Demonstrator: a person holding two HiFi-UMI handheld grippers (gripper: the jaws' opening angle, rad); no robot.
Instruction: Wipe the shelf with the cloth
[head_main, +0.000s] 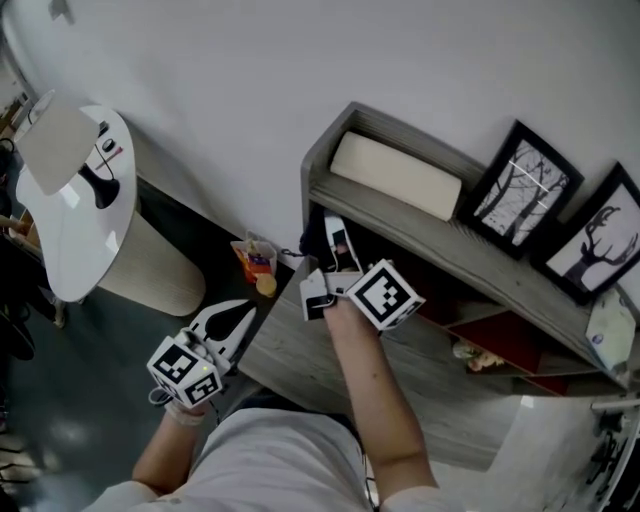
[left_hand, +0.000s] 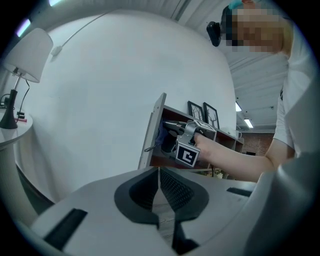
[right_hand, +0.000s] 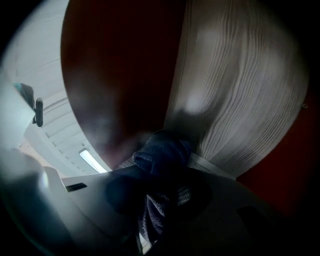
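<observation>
Cloth (right_hand: 162, 162) carried by the right hand alone. Nearest the body, low on the left: left tongs (head_main: 240, 318), shut with nothing between the pads, well apart from the shelf (head_main: 470, 245) and merely aimed toward it. Further out, at the end of a stretched forearm (head_main: 370, 390): right tongs (head_main: 335, 238), pushed into the shelf's left-end compartment just under its top. Clamped tight on the cloth, a dark blue wad bulging out ahead of the tips. Just beyond the wad, a pale wood-grain board (right_hand: 240, 90), near enough to look touched, though contact hard to confirm. Past that, a red-brown back panel (right_hand: 115, 75). Long axis of the shelf running off to the right in the head view, from the grey end wall (head_main: 312, 175) toward the picture frames (head_main: 525, 185) on top. Probably next: wad kept pressed to the wood and dragged along that axis. Right hand far the nearer; left of no use from where it hangs.
</observation>
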